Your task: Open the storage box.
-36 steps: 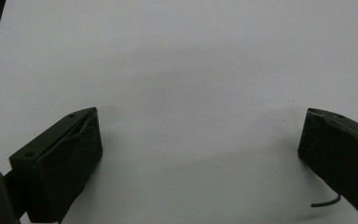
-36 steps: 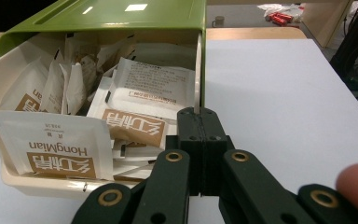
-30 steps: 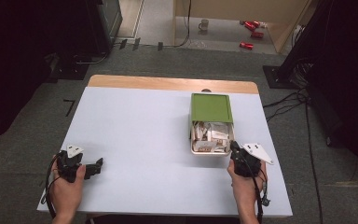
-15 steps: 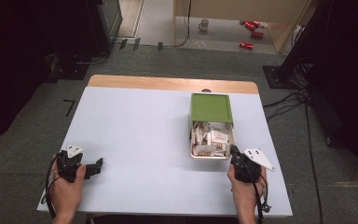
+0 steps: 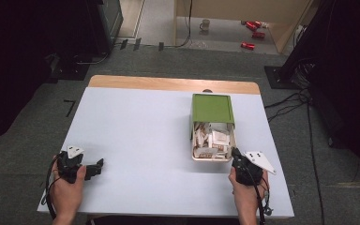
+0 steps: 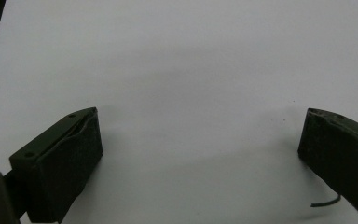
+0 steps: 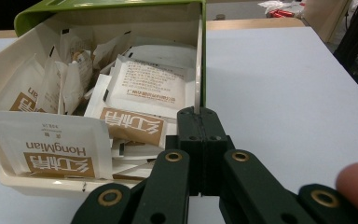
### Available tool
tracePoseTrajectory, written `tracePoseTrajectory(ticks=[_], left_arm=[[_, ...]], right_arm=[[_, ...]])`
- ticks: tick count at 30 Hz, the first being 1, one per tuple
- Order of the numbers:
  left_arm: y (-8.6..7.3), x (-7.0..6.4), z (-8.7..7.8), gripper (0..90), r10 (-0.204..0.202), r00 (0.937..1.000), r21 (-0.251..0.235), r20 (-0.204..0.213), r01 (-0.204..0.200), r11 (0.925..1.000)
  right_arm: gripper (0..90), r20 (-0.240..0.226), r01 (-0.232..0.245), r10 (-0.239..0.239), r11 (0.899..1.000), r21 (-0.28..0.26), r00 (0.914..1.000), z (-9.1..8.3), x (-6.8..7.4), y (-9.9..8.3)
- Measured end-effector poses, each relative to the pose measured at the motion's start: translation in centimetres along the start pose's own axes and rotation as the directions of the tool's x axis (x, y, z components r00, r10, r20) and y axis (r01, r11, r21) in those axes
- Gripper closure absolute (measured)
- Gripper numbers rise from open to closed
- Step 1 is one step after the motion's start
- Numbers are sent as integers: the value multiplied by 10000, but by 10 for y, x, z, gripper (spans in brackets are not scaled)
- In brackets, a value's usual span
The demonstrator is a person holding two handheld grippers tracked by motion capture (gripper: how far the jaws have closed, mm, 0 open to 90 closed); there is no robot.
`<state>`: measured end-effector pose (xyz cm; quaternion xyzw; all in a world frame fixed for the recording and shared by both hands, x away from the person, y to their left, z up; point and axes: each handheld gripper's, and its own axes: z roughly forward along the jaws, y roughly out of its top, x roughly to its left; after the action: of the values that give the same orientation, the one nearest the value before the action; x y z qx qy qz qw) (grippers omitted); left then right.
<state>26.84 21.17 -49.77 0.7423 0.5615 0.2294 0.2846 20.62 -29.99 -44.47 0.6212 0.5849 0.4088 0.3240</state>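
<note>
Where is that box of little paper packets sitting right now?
In the high view, the box sits on the right half of the table, its open packet-filled end facing the person, just beyond the right gripper.

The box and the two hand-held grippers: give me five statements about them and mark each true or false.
1. The box has a green lid. True.
2. The box holds paper sachets. True.
3. The left hand-held gripper is shut. False: its jaws stand wide apart over bare table.
4. The right hand-held gripper holds a sachet. False: its jaws are shut together with nothing between them, at the box's near right corner.
5. The box sits at the table's left edge. False: it sits on the right half, near the far edge.
</note>
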Motion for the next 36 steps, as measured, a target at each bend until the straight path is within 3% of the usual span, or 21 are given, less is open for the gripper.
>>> tracePoseTrajectory(ticks=[7, 11, 14, 15, 21, 22, 23, 25, 30, 31, 36], left_arm=[[0, 0, 0, 2, 0, 10000, -1, 0, 0, 10000], [0, 0, 0, 1, -2, 10000, 0, 2, 2, 10000], [0, 0, 0, 1, 1, 10000, -3, 1, -1, 10000], [0, 0, 0, 2, 1, 10000, -3, 1, -1, 10000], [0, 0, 0, 2, -3, 10000, -1, 4, 3, 10000], [0, 0, 0, 2, -4, 10000, -3, 3, 4, 10000], [0, 0, 0, 2, -2, 10000, 0, 3, 2, 10000], [0, 0, 0, 1, -5, 10000, -1, 4, 5, 10000], [0, 0, 0, 2, -9, 10000, -1, 7, 9, 10000], [0, 0, 0, 1, -5, 10000, -2, 7, 5, 10000], [0, 0, 0, 2, -4, 10000, -10, 4, 4, 10000]], right_arm=[[900, -37, -93, 93, 9999, -53, 10000, 0, 0, -1], [867, -441, -537, 537, 9986, -3, 9976, 1, -5, -1], [756, -843, -874, 856, 9960, -184, 9928, -2, -10, 4], [756, -843, -874, 856, 9960, -184, 9928, -2, -10, 4], [547, -863, -705, 679, 9971, -271, 9940, -5, -9, 12], [547, -863, -705, 679, 9971, -271, 9940, -5, -9, 12], [480, -839, -667, 641, 9974, -282, 9944, -6, -8, 15], [448, -849, -628, 601, 9976, -288, 9946, -7, -8, 16], [187, -985, -593, 580, 9982, -101, 9934, -8, -5, 25], [111, -1077, -593, 577, 9982, -114, 9925, -9, -2, 28], [0, -1717, -376, 343, 9992, -160, 9846, -12, 4, 35]])
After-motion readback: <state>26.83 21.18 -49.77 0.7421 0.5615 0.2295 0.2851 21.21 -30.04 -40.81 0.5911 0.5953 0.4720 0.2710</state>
